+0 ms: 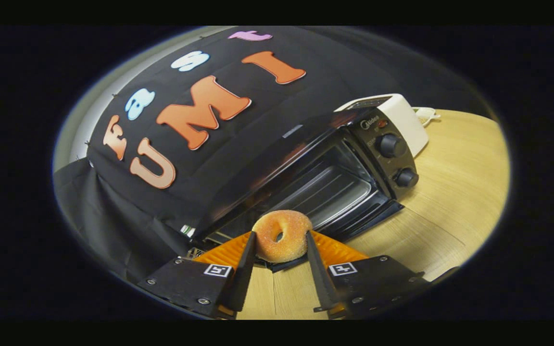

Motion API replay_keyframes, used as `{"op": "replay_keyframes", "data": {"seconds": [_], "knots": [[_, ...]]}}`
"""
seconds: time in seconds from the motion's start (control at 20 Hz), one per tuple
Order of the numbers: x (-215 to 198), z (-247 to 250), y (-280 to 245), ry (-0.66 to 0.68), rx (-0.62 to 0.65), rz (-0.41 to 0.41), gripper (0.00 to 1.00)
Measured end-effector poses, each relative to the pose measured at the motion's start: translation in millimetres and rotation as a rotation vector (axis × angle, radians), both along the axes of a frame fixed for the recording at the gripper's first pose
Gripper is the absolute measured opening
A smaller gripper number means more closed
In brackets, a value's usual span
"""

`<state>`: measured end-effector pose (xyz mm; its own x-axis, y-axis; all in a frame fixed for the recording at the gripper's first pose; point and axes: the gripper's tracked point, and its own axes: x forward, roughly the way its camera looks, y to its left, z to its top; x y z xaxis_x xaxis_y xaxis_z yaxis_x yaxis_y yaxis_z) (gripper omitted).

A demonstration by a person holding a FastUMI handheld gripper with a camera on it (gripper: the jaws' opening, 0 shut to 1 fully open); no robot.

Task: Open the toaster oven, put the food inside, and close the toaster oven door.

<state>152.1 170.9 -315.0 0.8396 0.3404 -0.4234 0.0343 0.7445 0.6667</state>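
A sugared ring donut [282, 236] sits upright between my fingers, and the gripper [281, 234] is shut on it, one finger pressing each side. Just beyond it stands the black toaster oven [306, 158], seen tilted. Its door [363, 223] is folded down and open, and the front edge of the door lies right under the donut. The wire rack [327, 192] inside the open cavity is bare. Two round knobs [391, 145] sit on the oven's right-hand control panel.
A white toaster [399, 115] stands close behind the oven's right end, with a white cable [426, 115] beside it. The light wooden table [455, 202] stretches to the right of the oven. Black cloth hangs behind and to the left.
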Motion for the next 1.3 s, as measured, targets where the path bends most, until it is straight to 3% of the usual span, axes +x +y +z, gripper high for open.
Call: {"op": "replay_keyframes", "data": {"seconds": [0.6,0.85,1.05,1.3], "knots": [[45,-20,5,0.025,0.079,-0.059,0.60],[47,-18,5,0.011,0.056,-0.061,0.87],[39,-16,4,0.006,0.023,-0.048,0.97],[26,-5,4,-0.016,0.002,-0.027,0.98]]}}
